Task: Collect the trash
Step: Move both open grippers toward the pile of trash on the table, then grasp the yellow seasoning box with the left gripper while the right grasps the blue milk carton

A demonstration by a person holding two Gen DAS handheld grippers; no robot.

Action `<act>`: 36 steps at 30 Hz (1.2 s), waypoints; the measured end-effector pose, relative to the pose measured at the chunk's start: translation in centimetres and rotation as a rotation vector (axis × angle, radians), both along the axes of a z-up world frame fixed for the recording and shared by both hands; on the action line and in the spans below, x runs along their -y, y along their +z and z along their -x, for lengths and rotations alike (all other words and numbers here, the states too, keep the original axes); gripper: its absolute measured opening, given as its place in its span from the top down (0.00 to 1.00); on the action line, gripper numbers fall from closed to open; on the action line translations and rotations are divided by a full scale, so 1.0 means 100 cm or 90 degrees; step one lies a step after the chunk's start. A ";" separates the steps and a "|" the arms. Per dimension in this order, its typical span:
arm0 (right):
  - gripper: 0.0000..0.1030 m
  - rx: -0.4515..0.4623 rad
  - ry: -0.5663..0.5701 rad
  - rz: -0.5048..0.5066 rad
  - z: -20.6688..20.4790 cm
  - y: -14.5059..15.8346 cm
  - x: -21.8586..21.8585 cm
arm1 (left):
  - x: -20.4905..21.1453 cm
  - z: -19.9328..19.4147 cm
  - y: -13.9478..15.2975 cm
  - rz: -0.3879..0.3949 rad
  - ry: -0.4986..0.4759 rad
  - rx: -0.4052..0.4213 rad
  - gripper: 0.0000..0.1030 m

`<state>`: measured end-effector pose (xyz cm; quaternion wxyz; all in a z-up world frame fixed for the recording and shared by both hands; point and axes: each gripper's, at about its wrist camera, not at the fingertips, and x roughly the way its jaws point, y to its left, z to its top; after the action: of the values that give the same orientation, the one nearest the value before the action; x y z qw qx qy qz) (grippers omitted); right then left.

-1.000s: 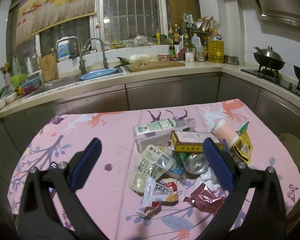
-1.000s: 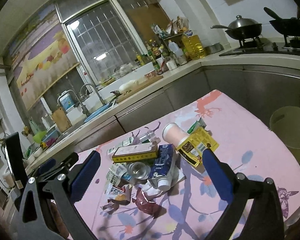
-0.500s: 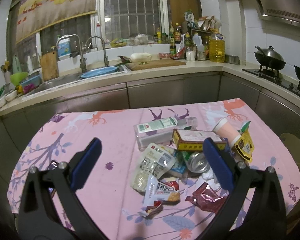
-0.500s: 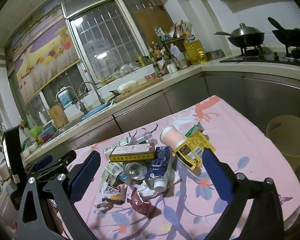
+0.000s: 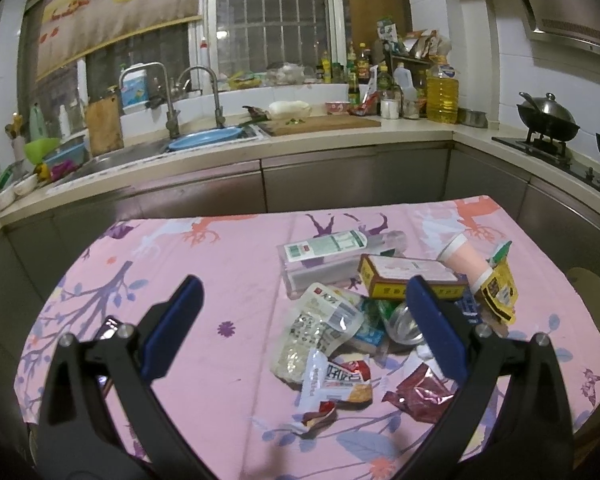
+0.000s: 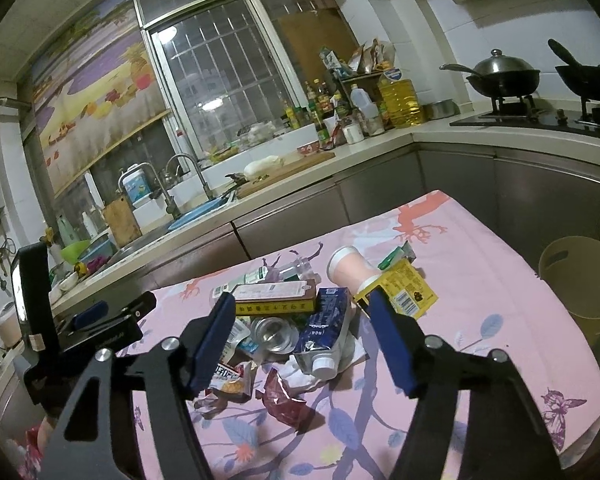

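A heap of trash lies on the pink tablecloth [image 5: 228,272]: a clear bottle [image 5: 328,246], a yellow-red box [image 5: 404,276], a pink cup [image 5: 466,258], a yellow packet [image 5: 498,292], a can [image 5: 404,322], a white packet [image 5: 320,332] and a red wrapper [image 5: 418,394]. My left gripper [image 5: 303,284] hangs open short of the heap, holding nothing. In the right wrist view my right gripper [image 6: 300,298] hovers above the blue carton [image 6: 326,320] and the can [image 6: 274,330]. Its jaws are closing, and the pads touch nothing.
A beige bin [image 6: 580,280] stands on the floor off the table's right edge. Steel cabinets and a counter with a sink [image 5: 204,144] run behind the table, and a stove with woks [image 6: 504,76] is at the right. The left tool [image 6: 100,320] shows at left.
The right gripper's jaws have narrowed from wide open, and its view has rolled slightly. The left gripper and the trash have stayed put.
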<state>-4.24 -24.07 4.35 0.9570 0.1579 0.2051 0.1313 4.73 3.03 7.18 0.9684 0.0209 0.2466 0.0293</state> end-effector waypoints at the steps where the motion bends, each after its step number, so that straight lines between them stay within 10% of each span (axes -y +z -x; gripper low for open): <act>1: 0.36 -0.002 0.001 0.001 0.000 -0.001 -0.001 | -0.001 -0.001 0.000 0.000 0.002 -0.001 0.06; 21: 0.26 -0.099 -0.022 -0.047 -0.029 -0.046 0.024 | -0.054 -0.034 -0.015 0.079 -0.006 -0.065 0.06; 36: 0.26 -0.157 0.038 0.026 -0.071 -0.073 -0.011 | -0.037 -0.152 -0.065 0.383 -0.211 -0.310 0.09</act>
<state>2.90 -23.01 -2.90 0.9233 0.1474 0.3280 0.1348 19.89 6.72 0.70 0.8364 -0.2169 0.4593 -0.2060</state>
